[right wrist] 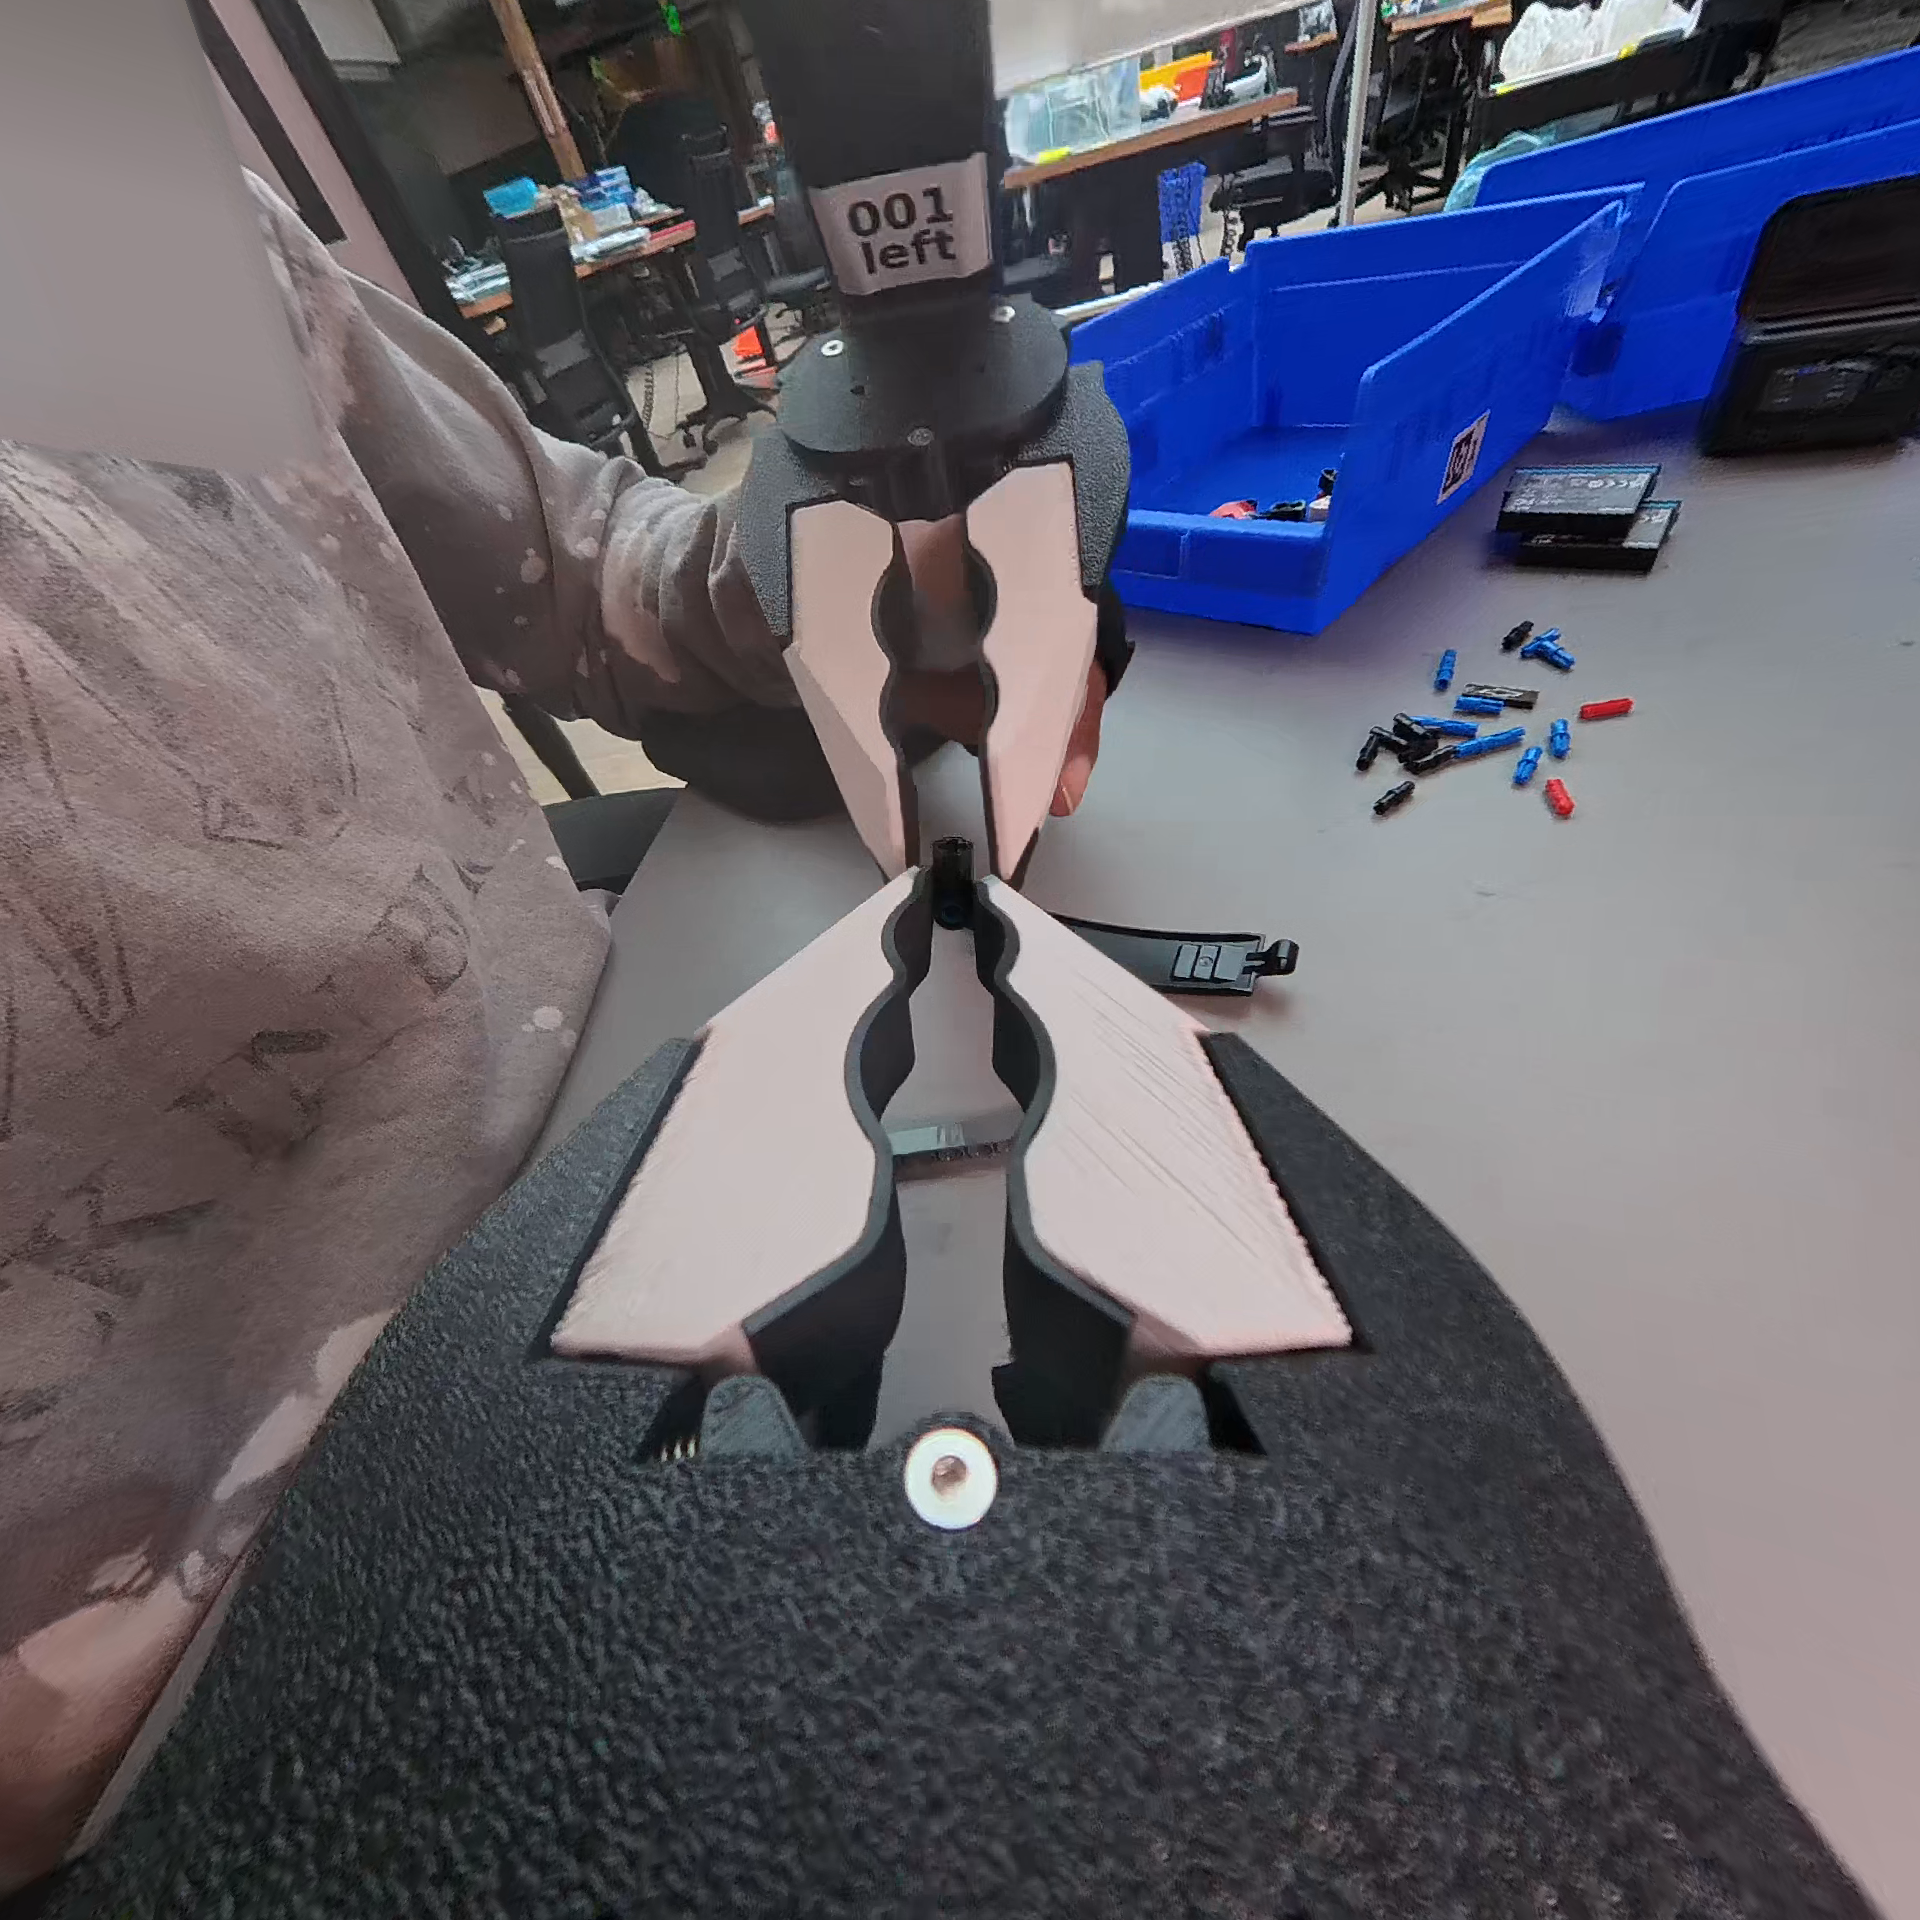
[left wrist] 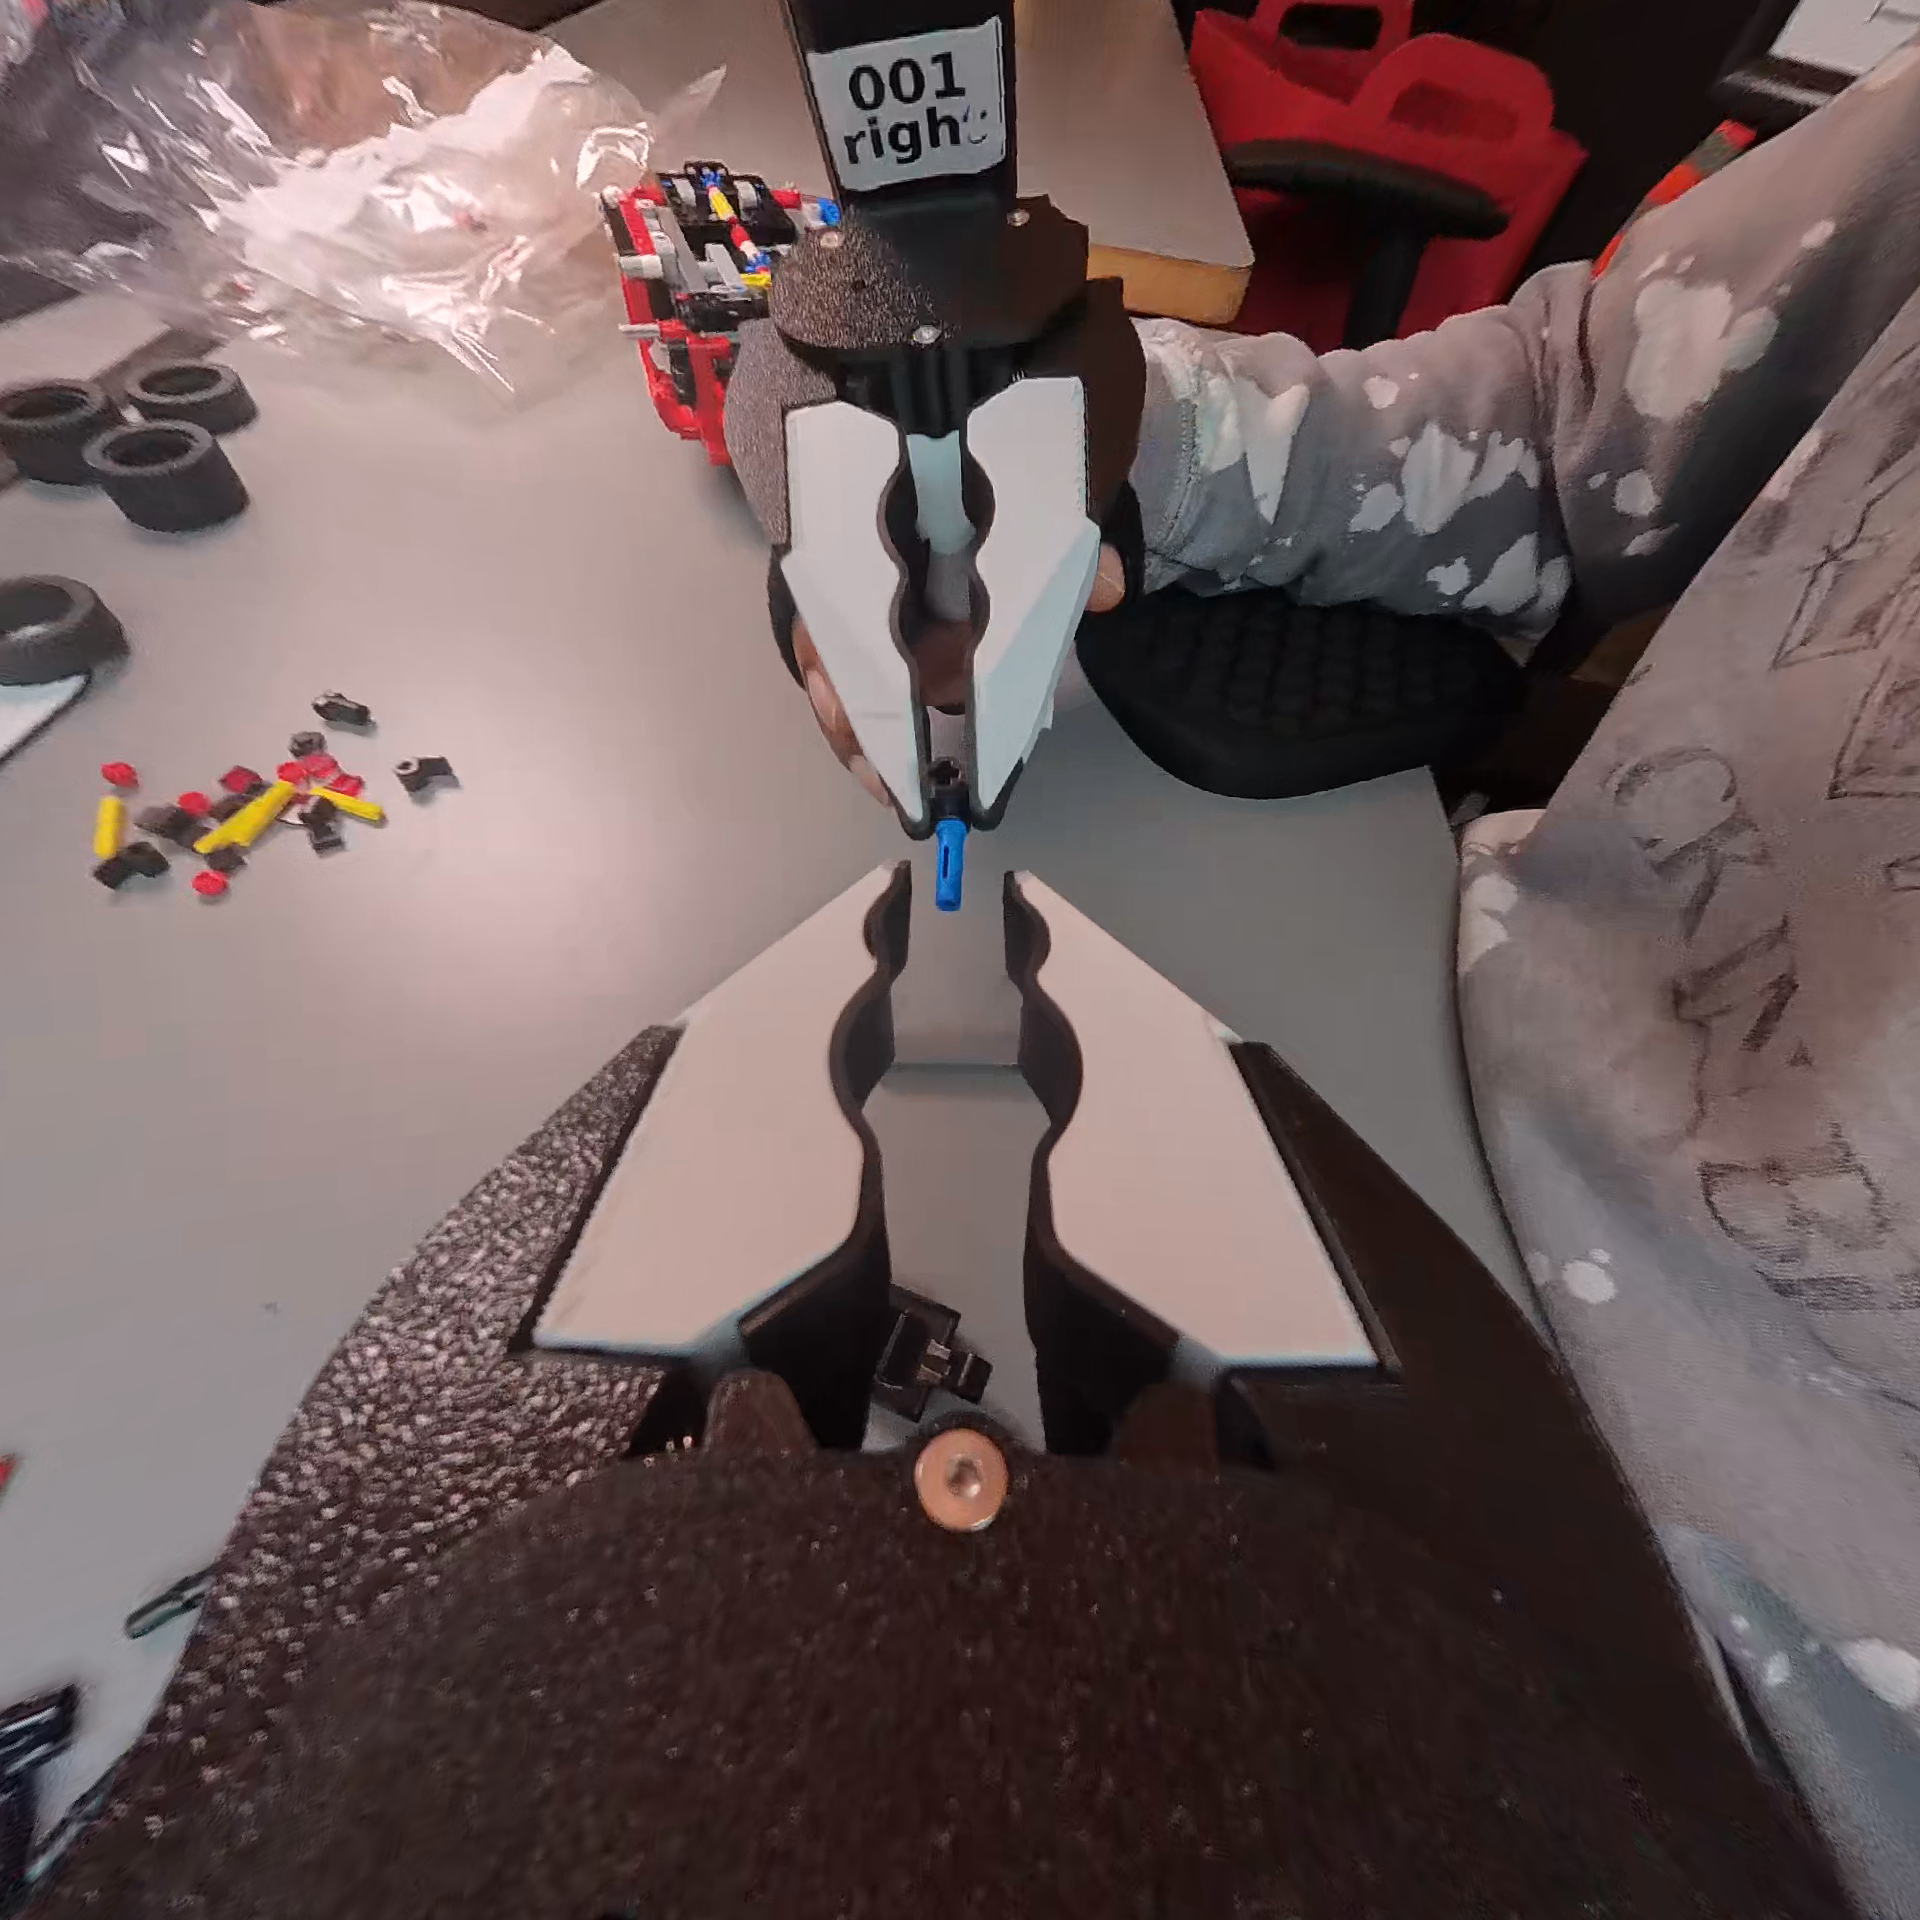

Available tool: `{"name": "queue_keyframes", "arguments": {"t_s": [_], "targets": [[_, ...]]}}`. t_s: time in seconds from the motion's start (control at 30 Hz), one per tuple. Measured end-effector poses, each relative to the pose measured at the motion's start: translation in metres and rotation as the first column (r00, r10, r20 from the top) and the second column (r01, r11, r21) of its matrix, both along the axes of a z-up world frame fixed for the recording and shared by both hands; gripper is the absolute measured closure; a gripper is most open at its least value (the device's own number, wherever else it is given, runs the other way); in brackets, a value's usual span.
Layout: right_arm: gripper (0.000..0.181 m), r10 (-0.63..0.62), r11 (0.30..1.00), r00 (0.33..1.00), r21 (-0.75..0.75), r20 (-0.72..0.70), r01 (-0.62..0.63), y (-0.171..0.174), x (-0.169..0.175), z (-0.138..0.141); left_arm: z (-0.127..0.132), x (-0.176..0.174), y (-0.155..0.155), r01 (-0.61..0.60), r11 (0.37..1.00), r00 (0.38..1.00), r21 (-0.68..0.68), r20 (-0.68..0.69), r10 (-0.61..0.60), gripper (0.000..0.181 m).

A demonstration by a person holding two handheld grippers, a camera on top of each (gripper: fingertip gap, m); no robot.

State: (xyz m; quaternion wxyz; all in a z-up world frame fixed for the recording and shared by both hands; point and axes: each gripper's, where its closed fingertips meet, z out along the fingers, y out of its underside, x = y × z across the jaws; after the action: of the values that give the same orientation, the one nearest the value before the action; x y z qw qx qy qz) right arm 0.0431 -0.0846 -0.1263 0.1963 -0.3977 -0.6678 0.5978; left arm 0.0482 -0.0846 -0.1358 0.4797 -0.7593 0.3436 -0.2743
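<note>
Left wrist view: left gripper [left wrist: 948,883] jaws apart, empty; right gripper [left wrist: 943,821], bearing a white label, pinches a blue pin [left wrist: 947,865] between them. Tyres [left wrist: 135,442], loose bricks [left wrist: 234,805] toward the surface's left edge.
Right wrist view: labelled left gripper [right wrist: 954,868] opposite; blue bin [right wrist: 1340,416], scattered pins [right wrist: 1475,727] to the right.

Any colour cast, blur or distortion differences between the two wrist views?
Left wrist view: neutral grey table, strong fisheye bending, glare on the plastic bag, blue pin sharp. Right wrist view: pinkish cast on table, same fisheye, background benches soft.
</note>
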Motion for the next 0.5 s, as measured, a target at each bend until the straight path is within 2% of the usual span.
{"name": "queue_keyframes", "arguments": {"t_s": [0.1, 0.23, 0.5], "targets": [[0.175, 0.009, 1.000, 1.000, -0.005, 0.028, -0.008, -0.002, -0.002, -0.005, 0.000, 0.000, 0.001, -0.016, 0.999, 0.999, 0.043, -0.051, 0.018, 0.179], [0.175, 0.015, 1.000, 0.999, 0.000, 0.045, -0.015, -0.005, -0.002, -0.011, -0.006, 0.000, -0.001, -0.011, 1.000, 0.997, -0.003, -0.074, 0.011, 0.179], [0.175, 0.033, 0.995, 0.999, 0.094, 0.023, -0.035, 0.001, 0.000, 0.002, 0.007, -0.008, 0.000, -0.021, 0.999, 0.995, 0.040, -0.100, 0.025, 0.181]]}}
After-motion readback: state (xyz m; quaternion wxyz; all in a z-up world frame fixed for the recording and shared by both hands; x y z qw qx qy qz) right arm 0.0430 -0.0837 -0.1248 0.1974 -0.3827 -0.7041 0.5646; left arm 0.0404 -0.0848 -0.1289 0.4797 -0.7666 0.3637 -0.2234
